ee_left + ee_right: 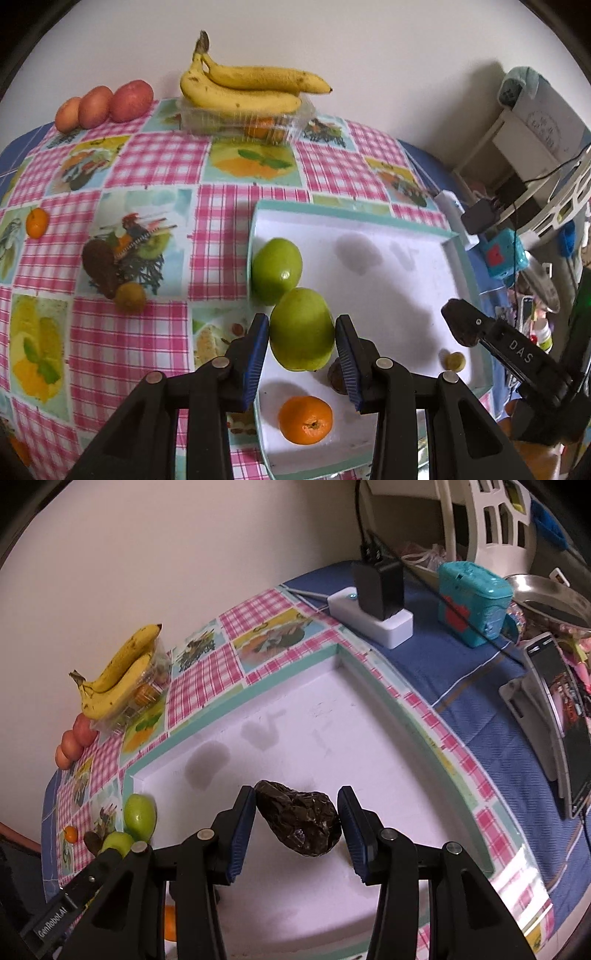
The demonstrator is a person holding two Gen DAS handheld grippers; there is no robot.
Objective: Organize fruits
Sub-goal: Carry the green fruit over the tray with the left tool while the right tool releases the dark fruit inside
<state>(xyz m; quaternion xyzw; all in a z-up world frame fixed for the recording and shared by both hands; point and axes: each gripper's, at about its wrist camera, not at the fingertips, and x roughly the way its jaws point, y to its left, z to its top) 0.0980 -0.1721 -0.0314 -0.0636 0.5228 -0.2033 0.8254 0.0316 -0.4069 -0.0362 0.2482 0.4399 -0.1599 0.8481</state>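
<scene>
Green fruit sits pinched in the left claw; the right claw pinches a dark avocado.

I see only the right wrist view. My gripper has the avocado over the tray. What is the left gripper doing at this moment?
Observer: The left gripper is shut on a green fruit, above the near-left part of the tray.
Operator: Does something lie in the tray close to it?
Observer: Yes. An orange lies just in front of it, stem end towards the camera.
Operator: Anything else there?
Observer: A small dark fruit sits partly behind the right pad.
Operator: And near my avocado?
Observer: A small yellowish fruit lies on the tray floor close to the avocado.
</scene>
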